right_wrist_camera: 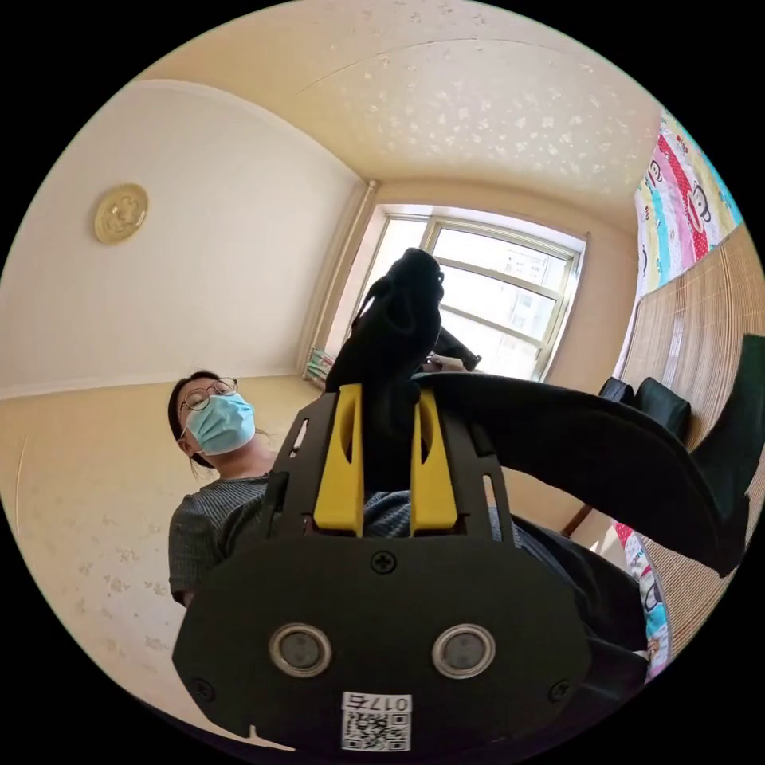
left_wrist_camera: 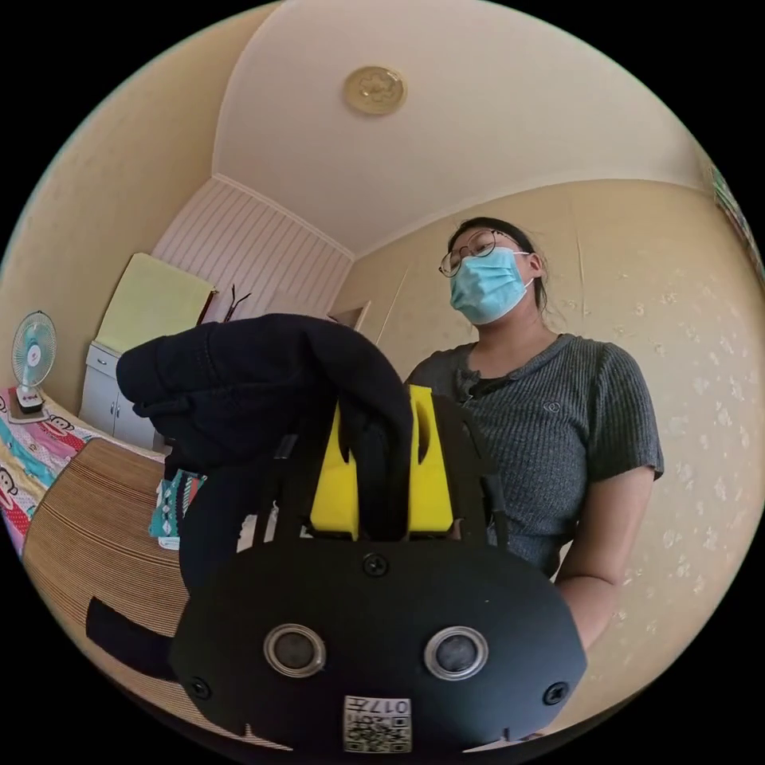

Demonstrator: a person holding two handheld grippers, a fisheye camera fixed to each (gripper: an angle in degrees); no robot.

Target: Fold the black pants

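The black pants (left_wrist_camera: 247,382) are lifted in the air, bunched over my left gripper (left_wrist_camera: 381,422), whose yellow jaws are shut on a fold of the cloth. In the right gripper view my right gripper (right_wrist_camera: 386,406) is likewise shut on the black pants (right_wrist_camera: 558,454), which rise in a peak above the jaws and stretch away to the right toward the woven mat (right_wrist_camera: 701,319). Both cameras point upward, at the ceiling and at the person (left_wrist_camera: 542,414) holding the grippers.
A woven bamboo mat (left_wrist_camera: 96,526) covers the bed, with a cartoon-print sheet (left_wrist_camera: 32,462) beside it. A small fan (left_wrist_camera: 32,355) and a white cabinet (left_wrist_camera: 111,398) stand at the far left. Dark cushions (right_wrist_camera: 645,398) lie near the window (right_wrist_camera: 494,295).
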